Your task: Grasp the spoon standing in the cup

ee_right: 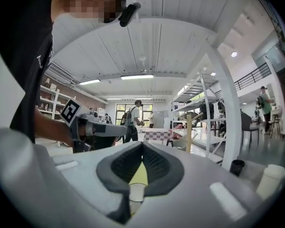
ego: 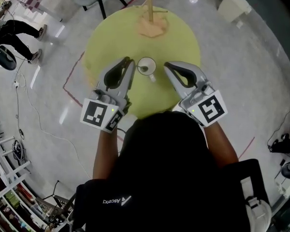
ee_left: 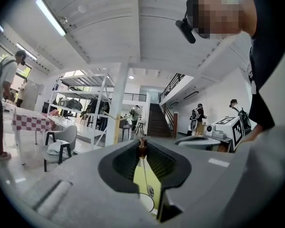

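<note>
Left gripper (ee_left: 142,144) jaws clenched on the spoon (ee_left: 143,153) handle over the white cup (ee_left: 146,202); right gripper (ee_right: 142,144) jaws together, empty.

Cup (ego: 153,62) on table (ego: 183,37), stand (ego: 152,27) behind it

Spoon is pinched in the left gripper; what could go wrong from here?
1. The left gripper pinches only the brown top end of the spoon, at the very tips of its fingers; the thin stem hangs free and could swing or slip out.
2. The spoon's lower end looks close to the cup rim; catching it might tip the cup on the table.
3. The right gripper is shut beside the cup, not on it, so nothing steadies it.
</note>
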`<state>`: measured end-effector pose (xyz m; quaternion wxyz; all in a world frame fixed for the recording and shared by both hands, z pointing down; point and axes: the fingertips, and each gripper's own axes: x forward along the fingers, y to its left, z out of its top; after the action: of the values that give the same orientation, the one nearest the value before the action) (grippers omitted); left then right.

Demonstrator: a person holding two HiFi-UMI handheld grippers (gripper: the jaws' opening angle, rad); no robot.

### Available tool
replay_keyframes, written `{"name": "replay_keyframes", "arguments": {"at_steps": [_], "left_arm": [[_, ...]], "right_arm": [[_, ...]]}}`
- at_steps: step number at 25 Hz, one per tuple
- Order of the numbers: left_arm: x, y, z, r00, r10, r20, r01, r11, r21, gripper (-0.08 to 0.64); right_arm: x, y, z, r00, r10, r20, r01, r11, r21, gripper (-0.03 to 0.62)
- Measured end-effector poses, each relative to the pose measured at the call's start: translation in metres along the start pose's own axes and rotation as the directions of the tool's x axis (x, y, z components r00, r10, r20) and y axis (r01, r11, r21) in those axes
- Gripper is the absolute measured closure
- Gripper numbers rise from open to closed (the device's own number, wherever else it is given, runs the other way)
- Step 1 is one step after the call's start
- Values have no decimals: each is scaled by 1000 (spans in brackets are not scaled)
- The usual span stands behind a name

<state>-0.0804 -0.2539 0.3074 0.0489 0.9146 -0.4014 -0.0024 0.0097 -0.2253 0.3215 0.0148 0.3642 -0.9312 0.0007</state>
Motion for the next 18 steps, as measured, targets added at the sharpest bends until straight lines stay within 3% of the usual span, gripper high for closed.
{"name": "replay_keyframes", "arguments": {"at_steps": [8, 18], "left_arm": [[-26, -2, 6, 999, 37, 37, -37, 999, -1, 505], [-32, -3, 7, 999, 29, 43, -29, 1000, -8, 505]], "right_arm": [[-6, 15, 1, 1000, -1, 9, 1, 1000, -12, 589], [-8, 27, 2, 1000, 7, 3, -7, 1000, -22, 589]]}}
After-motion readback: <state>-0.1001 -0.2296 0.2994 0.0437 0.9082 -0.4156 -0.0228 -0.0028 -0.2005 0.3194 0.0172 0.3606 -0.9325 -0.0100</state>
